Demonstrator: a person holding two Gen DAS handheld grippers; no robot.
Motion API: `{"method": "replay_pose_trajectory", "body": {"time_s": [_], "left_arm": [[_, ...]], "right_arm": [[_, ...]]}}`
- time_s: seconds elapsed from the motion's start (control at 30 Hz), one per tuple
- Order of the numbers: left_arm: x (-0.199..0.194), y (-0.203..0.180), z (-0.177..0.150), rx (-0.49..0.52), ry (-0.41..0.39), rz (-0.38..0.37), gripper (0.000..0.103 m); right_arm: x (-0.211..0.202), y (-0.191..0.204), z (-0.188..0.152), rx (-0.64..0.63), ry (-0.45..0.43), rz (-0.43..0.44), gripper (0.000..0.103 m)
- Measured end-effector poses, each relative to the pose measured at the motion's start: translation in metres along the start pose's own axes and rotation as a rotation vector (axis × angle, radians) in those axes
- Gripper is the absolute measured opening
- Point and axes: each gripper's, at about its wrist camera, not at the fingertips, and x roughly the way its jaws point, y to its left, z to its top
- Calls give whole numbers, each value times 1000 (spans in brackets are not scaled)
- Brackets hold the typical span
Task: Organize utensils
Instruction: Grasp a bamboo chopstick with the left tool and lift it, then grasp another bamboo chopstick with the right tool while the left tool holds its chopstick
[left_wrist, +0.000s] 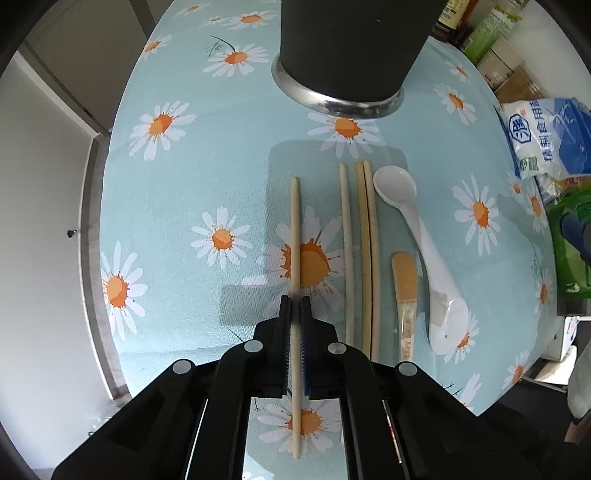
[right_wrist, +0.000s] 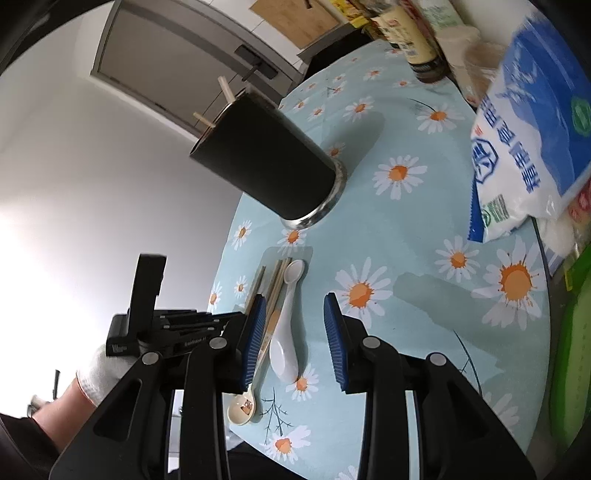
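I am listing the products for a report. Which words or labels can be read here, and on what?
"CAPY": handle of the small spoon; the rest is blurred.
"食用": the white and blue bag; other characters unsure.
Bottle labels: too blurred.

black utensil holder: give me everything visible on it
The black utensil holder is a tall, matte dark cylinder, slightly wider at the top, with a shiny metal base ring. It stands upright on the daisy tablecloth, beyond the row of loose chopsticks and spoons, touching none of them. Two pale chopstick ends poke out above its rim in the right wrist view. Neither gripper touches it.
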Motion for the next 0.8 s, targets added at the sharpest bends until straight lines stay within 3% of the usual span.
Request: {"method": "replay_pose_trajectory", "body": {"time_s": [0.27, 0.67, 0.8], "left_arm": [[-2, 20, -11, -26, -54, -107, 4], [-42, 68, -24, -38, -208, -242, 4], [-55, 84, -28, -21, -247, -277, 4]], "right_arm": [[16, 31, -1, -44, 51, -79, 34], [77, 90, 2, 14, 190, -179, 34], [105, 99, 6, 94, 264, -203, 34]]}}
